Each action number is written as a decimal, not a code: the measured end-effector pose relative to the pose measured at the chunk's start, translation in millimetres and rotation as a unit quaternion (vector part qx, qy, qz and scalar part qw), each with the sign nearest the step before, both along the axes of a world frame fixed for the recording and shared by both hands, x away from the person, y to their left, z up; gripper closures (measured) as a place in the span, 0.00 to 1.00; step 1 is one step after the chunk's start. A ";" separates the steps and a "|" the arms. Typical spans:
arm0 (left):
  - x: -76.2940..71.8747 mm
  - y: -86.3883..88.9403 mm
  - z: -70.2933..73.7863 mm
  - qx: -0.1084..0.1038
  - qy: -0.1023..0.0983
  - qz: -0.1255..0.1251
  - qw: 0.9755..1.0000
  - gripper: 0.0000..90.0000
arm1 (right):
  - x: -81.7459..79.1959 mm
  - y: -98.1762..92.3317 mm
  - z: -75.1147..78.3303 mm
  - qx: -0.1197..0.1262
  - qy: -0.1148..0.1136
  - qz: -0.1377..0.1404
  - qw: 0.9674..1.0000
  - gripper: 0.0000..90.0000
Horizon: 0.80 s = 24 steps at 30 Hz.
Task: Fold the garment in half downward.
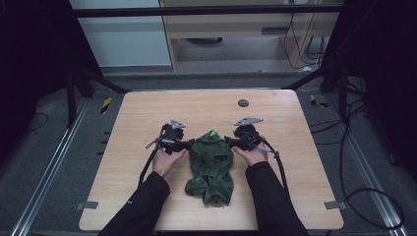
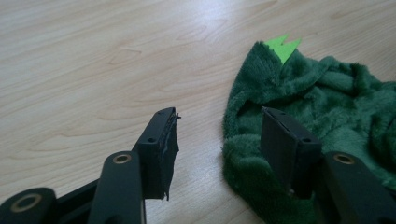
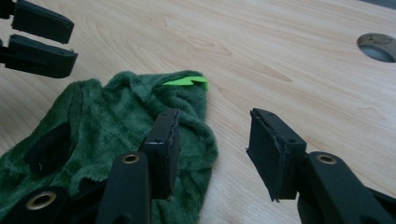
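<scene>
Fleece garment, dark green with a bright green tag, lies crumpled on the bench. Left gripper and right gripper flank its upper end, fingers wide, straddling the fabric's edges without pinching.

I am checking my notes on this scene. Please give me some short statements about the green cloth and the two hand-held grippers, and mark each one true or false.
1. The green fleece garment lies on the wooden table. True.
2. The left hand-held gripper is clamped shut on the garment. False: its jaws stand apart, one over bare wood, one over the garment's edge.
3. A bright green tag sticks out at the garment's far end. True.
4. The right hand-held gripper holds the garment up in the air. False: its jaws are open and the garment lies flat.
5. The two grippers are at opposite sides of the garment. True.
</scene>
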<state>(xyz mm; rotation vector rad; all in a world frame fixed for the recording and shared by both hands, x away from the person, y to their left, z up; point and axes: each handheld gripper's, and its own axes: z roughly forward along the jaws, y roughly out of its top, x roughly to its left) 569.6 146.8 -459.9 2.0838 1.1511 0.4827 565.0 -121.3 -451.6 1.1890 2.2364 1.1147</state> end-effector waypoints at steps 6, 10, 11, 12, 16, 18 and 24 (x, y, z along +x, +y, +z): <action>2.3 -5.7 -11.7 0.011 0.016 -0.006 1.000 0.54 | 1.3 4.5 -9.9 -0.002 0.015 0.000 1.000 0.61; 4.3 -7.3 -17.7 0.014 0.027 -0.005 1.000 0.55 | 1.9 5.2 -18.4 -0.009 0.026 0.000 1.000 0.62; 4.9 -7.5 -18.9 0.015 0.026 -0.005 1.000 0.56 | 1.7 5.8 -20.2 -0.008 0.030 -0.001 1.000 0.62; 5.0 -8.0 -20.1 0.012 0.031 -0.004 0.999 0.57 | 2.1 6.2 -21.8 -0.009 0.035 0.001 0.999 0.62; 4.8 -10.0 -22.2 0.014 0.033 -0.008 0.999 0.61 | 3.4 9.5 -29.2 -0.016 0.046 0.003 0.999 0.62; 5.0 -10.7 -23.6 0.013 0.037 -0.010 0.999 0.63 | 3.9 11.1 -33.2 -0.022 0.053 0.004 0.998 0.63; 5.0 -13.6 -28.5 0.009 0.046 -0.013 0.999 0.71 | 4.8 14.4 -40.0 -0.028 0.062 0.008 0.998 0.65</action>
